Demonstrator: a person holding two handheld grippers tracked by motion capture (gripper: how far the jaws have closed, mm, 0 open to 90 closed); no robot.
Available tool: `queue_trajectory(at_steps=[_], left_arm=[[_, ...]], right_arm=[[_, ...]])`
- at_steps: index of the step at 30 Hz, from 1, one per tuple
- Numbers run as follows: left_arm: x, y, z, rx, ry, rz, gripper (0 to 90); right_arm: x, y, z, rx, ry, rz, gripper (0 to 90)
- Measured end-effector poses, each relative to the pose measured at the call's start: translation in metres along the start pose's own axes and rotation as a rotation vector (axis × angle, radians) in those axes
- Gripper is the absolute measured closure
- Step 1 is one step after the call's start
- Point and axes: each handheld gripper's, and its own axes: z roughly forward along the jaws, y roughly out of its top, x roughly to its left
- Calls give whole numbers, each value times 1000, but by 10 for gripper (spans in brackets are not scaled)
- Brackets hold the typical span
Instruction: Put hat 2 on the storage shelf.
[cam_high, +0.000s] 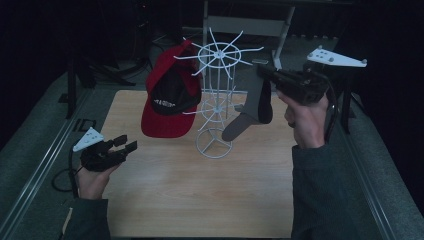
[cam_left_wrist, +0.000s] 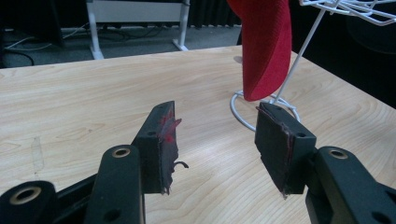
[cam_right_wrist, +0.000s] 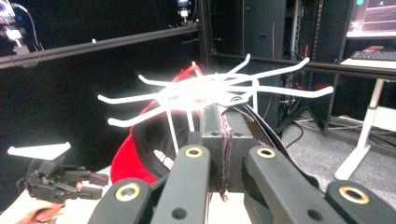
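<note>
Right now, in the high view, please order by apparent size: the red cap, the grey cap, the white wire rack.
1. white wire rack, tallest and widest
2. red cap
3. grey cap, partly hidden by the right gripper, so its size is unsure

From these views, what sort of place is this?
Probably a lab or recording workspace, not a shop: a lone wooden table ringed by dark curtains, a white wire hat rack as prop, and equipment racks beside a desk with a keyboard.

Two caps are hanging, one red cap (cam_high: 167, 100) and one grey cap (cam_high: 252, 107), on one white wire rack (cam_high: 216, 100) standing on one desk (cam_high: 200, 195).
</note>
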Motion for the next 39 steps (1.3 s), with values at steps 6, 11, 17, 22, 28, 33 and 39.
queue_trajectory(at_steps=[6,11,17,22,28,33,39], left_arm=[[1,0,0,0,0,-1,491],[0,0,0,0,-1,-2,491],[1,0,1,3,-1,-1,491],[0,0,2,6,-2,0,490],[1,-1,1,3,-2,-3,490],[1,-1,1,1,-1,-4,490],[2,-1,0,3,0,-5,488]], right_arm=[[0,-2,6,10,5,1,893],[1,-2,8,18,8,-3,883],[2,-2,9,22,11,-6,855],[3,-2,11,25,12,-2,828],[3,-5,18,40,14,4,824],[4,-8,24,59,5,1,809],[1,-13,22,52,6,6,712]])
